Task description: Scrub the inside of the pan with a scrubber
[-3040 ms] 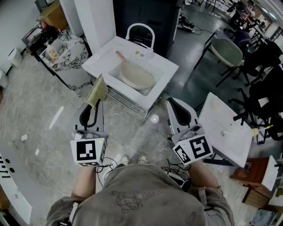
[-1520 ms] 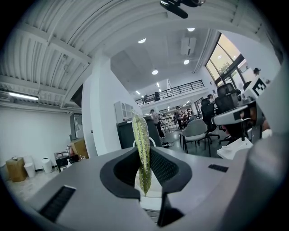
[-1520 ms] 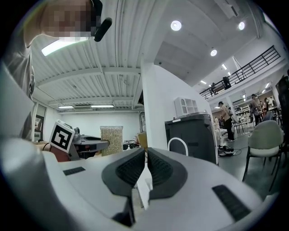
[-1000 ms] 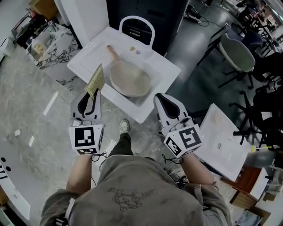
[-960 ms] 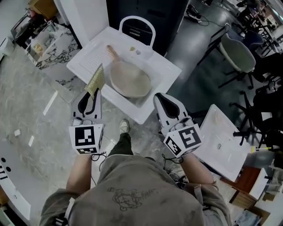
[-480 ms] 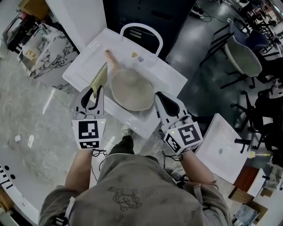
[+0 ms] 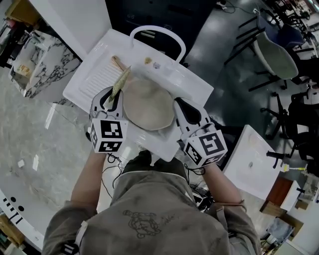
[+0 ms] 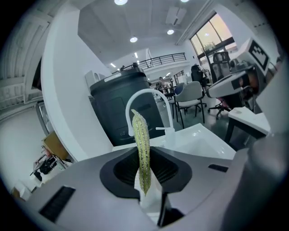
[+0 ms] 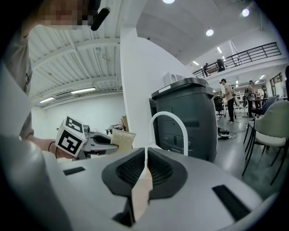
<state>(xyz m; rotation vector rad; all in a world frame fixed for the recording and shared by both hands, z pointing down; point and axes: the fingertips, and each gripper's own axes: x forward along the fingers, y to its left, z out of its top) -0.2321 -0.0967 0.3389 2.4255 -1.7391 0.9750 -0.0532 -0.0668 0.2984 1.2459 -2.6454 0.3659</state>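
left gripper [image 7: 113, 95] pinches the scrubber [image 7: 121, 82] at the edge of the pan [image 7: 148, 103] in the sink [image 7: 192, 83], looks ready to scrub; right gripper [image 7: 180, 105] has its jaws together, empty, near the rim, probably to steady it

The floor [image 7: 45, 149] is grey marbled stone. A dark cabinet [image 7: 149, 12] stands behind the white sink unit [image 7: 94, 74]; round ceiling lights [image 8: 133, 39] glow overhead.

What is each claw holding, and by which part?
Left claw: scrubber, pinched at its lower end. Right claw: shut, holding nothing.
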